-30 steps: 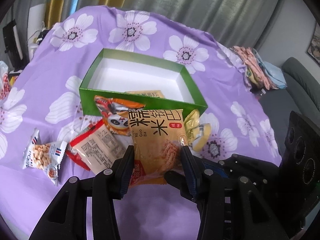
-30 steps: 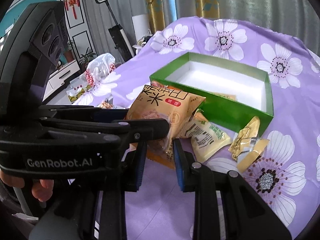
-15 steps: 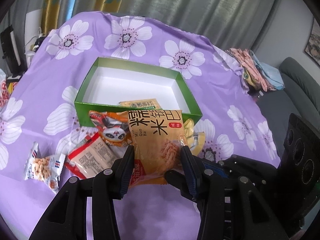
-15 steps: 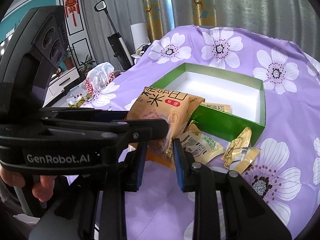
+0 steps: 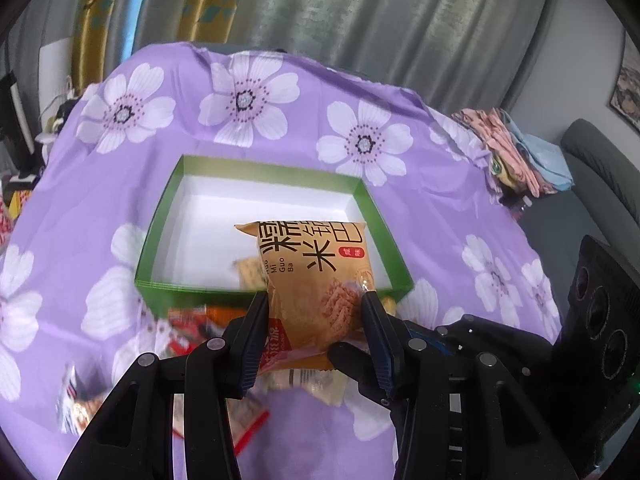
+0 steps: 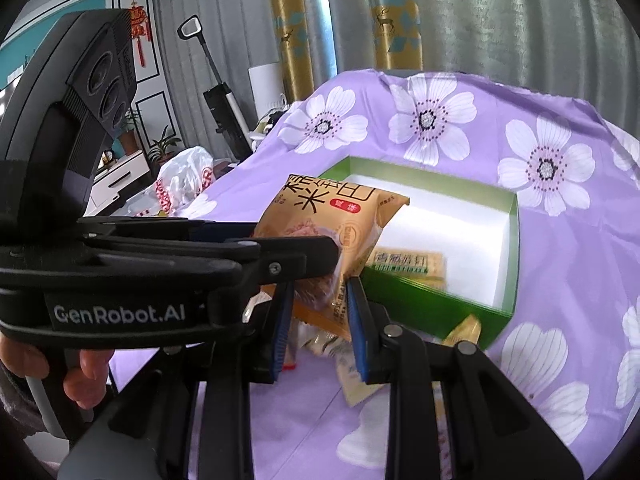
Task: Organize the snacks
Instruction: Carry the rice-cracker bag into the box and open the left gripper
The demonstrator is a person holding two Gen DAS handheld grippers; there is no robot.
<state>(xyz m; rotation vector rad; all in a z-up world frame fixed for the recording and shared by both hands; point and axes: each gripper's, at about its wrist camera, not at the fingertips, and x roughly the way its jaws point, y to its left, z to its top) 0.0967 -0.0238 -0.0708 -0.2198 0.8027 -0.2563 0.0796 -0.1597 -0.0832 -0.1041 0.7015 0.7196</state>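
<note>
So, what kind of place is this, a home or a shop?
Most likely a home living room: long curtains behind the purple flowered cloth, a grey sofa at the side, and a red hanging ornament on the wall.

light: daylight glowing through curtains (image 5: 360,20) ahead | blur: loose packets (image 5: 192,320) below fingers smearing | edges: fisheye bending, corners vignetting black

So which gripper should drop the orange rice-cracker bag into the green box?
Left. The left gripper grips the orange bag, already raised above the green box front edge. The right gripper sits beside it, apparently holding nothing.
</note>
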